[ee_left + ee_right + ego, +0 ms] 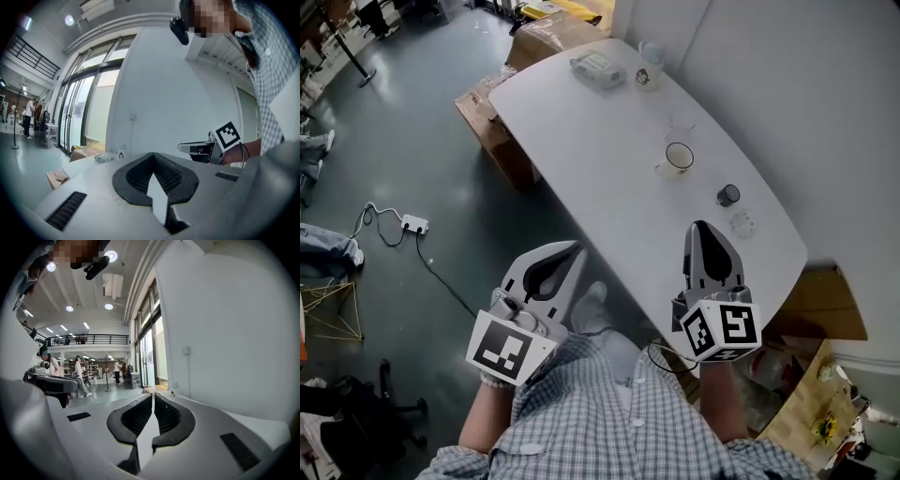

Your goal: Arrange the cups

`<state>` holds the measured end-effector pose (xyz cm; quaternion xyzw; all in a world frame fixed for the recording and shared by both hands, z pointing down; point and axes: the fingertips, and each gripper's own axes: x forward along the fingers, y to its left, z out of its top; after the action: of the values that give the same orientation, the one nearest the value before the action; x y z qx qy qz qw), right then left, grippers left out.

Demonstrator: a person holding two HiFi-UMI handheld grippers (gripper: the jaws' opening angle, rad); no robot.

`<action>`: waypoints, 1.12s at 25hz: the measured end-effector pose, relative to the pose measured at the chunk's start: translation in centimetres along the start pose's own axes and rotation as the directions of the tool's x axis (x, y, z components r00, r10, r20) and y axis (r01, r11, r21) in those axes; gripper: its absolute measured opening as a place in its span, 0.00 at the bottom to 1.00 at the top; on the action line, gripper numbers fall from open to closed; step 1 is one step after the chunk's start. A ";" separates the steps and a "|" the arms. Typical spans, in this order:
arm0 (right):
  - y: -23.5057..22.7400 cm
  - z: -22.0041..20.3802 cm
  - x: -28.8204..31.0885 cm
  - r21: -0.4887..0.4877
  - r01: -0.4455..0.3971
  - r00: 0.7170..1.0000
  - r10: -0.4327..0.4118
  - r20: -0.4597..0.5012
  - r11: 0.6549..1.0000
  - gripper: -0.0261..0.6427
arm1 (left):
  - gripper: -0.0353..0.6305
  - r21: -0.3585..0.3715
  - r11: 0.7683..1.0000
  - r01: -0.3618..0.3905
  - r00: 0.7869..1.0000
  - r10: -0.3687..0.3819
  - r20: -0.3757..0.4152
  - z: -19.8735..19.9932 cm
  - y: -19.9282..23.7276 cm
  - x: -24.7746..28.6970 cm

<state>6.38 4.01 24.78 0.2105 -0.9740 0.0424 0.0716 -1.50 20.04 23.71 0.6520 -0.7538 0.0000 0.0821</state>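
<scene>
Cups standing spaced along the white table (600,178), two grippers hanging short of them.
Three are showing plainly: a tall pale cup (649,64) at the far end, a white mug (679,157) mid-table, a small dark cup (727,195) nearer; two glassy shapes are too faint to count. Left gripper (572,251) and right gripper (701,228) are both holding their jaws together, gripping nothing.

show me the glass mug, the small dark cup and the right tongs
glass mug (679,157), head view, inside its rim
small dark cup (727,195), head view, its middle
right tongs (700,227), head view, where the shut tips meet
</scene>
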 end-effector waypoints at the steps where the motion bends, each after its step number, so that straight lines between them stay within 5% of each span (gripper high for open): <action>1: -0.2 -0.1 0.9 0.007 0.002 1.000 -0.002 -0.003 1.000 0.08 | 0.07 0.009 1.000 -0.007 1.000 0.007 0.008 0.6 0.6 0.5; 9: -1.4 0.8 6.4 0.014 -0.007 1.000 0.007 0.000 1.000 0.08 | 0.07 0.025 1.000 0.005 1.000 -0.005 0.006 2.8 3.9 4.2; 17: -3.6 0.0 8.2 0.044 0.061 0.998 -0.060 -0.022 0.997 0.08 | 0.07 0.017 0.994 0.109 0.994 -0.109 -0.008 3.3 5.0 9.5; 22: -3.9 -0.1 7.9 0.035 0.091 0.996 -0.091 -0.023 0.995 0.08 | 0.07 0.013 0.977 0.212 0.977 -0.212 -0.004 3.7 4.0 12.9; 28: -5.5 -1.4 8.3 0.036 0.225 0.973 -0.223 -0.061 0.974 0.08 | 0.07 0.031 0.944 0.328 0.944 -0.326 -0.059 2.9 3.7 16.9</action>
<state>1.34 -4.16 27.75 0.3191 -0.9406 0.0609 0.0989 -7.75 3.64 23.37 0.7692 -0.6326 0.0189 0.0878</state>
